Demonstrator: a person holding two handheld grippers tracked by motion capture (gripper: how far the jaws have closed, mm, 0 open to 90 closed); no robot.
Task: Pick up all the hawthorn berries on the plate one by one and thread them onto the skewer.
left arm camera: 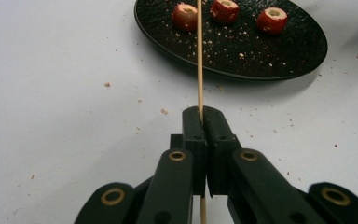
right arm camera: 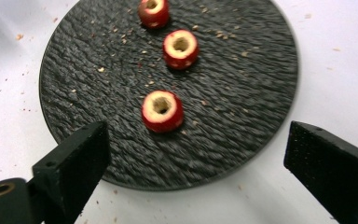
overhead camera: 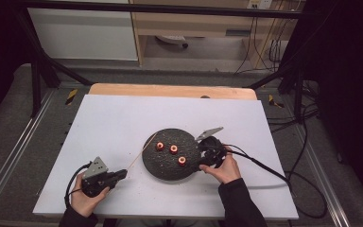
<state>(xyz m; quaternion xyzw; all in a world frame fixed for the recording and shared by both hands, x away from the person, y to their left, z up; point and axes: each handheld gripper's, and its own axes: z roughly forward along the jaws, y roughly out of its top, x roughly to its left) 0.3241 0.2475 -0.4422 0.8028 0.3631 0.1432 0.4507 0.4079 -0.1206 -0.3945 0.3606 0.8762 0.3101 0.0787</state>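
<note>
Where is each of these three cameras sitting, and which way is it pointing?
High view: above the person's side, looking forward and down on the white table; both hands show, left gripper and right gripper.
Left gripper view: rides on the left gripper, looking along its shut jaws, which clamp a wooden skewer pointing at the black plate.
Right gripper view: rides on the right gripper, looking down between open jaws at the plate's nearest red fruit piece.
All three share the plate with its three cored fruit pieces.
</note>
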